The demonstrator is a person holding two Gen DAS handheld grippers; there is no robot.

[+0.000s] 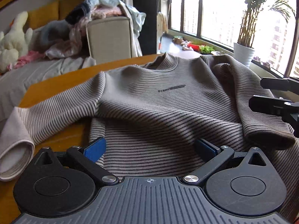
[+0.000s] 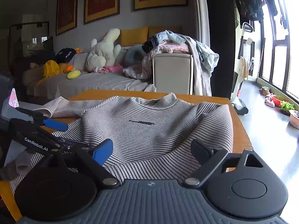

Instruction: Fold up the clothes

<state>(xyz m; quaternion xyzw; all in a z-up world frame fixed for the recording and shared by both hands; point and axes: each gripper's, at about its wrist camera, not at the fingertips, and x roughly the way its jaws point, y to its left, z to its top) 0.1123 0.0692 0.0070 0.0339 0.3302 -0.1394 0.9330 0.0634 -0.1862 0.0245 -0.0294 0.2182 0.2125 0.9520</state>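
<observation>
A grey sweater with thin dark stripes [image 1: 149,102] lies front up on the wooden table [image 1: 56,78], collar at the far side. Its left sleeve [image 1: 24,130] stretches out to the left; its right sleeve [image 1: 261,123] is folded over the body. My left gripper [image 1: 149,147] is open, low over the hem, with the blue pads [image 1: 95,149] on either side of the cloth. My right gripper [image 2: 151,151] is open over the sweater's [image 2: 149,127] right hem area. The left gripper also shows in the right wrist view [image 2: 54,125], and the right one at the edge of the left wrist view [image 1: 271,97].
Behind the table [image 2: 239,130] stands a sofa with a white plush toy [image 2: 104,50] and a heap of clothes [image 2: 179,46] on a beige armrest. A potted plant [image 1: 244,52] stands by the windows on the right. The floor lies to the right of the table.
</observation>
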